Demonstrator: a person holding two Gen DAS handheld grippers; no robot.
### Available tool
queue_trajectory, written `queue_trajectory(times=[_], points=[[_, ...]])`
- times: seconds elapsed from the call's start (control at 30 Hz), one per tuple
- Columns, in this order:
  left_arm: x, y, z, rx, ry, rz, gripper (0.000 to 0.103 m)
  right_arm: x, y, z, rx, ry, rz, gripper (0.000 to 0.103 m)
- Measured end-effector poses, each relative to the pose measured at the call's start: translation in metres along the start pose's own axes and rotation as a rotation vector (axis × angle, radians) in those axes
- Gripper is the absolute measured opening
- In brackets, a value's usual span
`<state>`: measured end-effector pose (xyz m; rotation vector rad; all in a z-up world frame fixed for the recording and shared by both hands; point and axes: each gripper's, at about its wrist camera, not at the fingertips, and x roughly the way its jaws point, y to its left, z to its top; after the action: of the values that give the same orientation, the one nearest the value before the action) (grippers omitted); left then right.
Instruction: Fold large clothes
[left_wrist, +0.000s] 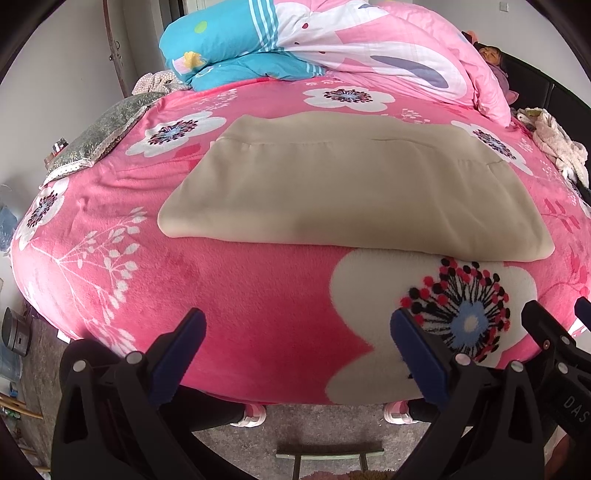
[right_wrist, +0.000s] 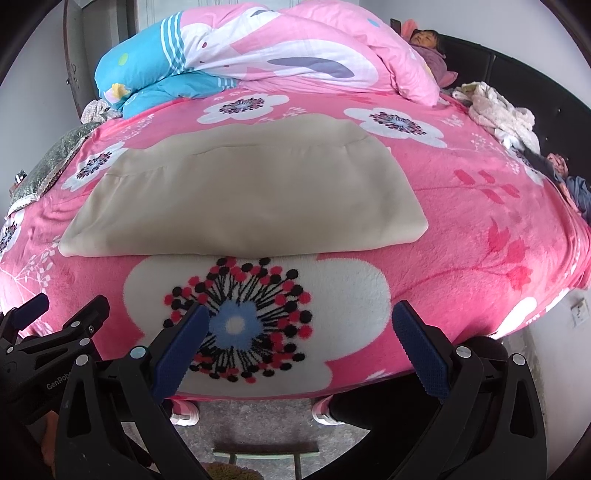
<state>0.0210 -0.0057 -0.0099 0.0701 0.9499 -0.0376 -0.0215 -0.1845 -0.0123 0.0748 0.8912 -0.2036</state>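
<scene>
Over at nine o'clock a grey-green patterned cushion (left_wrist: 98, 136) lies on the edge of the bed, and beyond it, toward eleven, one rolled quilt (left_wrist: 295, 40) — blue at its left end, pink and white across the rest — is heaped up. Nothing lies on the beige garment (left_wrist: 351, 188), one piece of soft, matte cloth folded into a broad flat slab with rounded corners, resting at twelve o'clock on the fluffy pink blanket (left_wrist: 240, 295) printed with white flowers. A person (right_wrist: 428, 40) lies at one o'clock by the quilt's right end, and a crumpled cream pile of clothes (right_wrist: 502, 110) sits at two o'clock beside the dark headboard. Down at the near edge, two grippers hang side by side: the left gripper (left_wrist: 297, 354) and the right gripper (right_wrist: 301, 349), both spread wide with blue ribbed pads, gripping nothing — well short of the garment.
</scene>
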Motion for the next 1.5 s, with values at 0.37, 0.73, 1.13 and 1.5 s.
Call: queue_trajectory(times=[0.37, 0.73, 1.13, 1.5], points=[[0.0000, 0.0006, 0.0002, 0.000, -0.001, -0.001, 0.098, -0.0001, 0.0002, 0.0003, 0.001, 0.000, 0.000, 0.096], [0.0017, 0.0052, 0.0005, 0.003, -0.007, 0.000, 0.098, 0.0008, -0.0012, 0.0027, -0.001, -0.005, -0.001, 0.096], [0.0006, 0.0049, 0.0011, 0.004, -0.006, 0.000, 0.098, 0.0006, 0.0000, 0.0033, -0.004, 0.003, 0.002, 0.096], [-0.0016, 0.0026, 0.0023, 0.003, -0.006, 0.001, 0.098, 0.0003, 0.0005, 0.0031, -0.005, 0.003, 0.002, 0.096]])
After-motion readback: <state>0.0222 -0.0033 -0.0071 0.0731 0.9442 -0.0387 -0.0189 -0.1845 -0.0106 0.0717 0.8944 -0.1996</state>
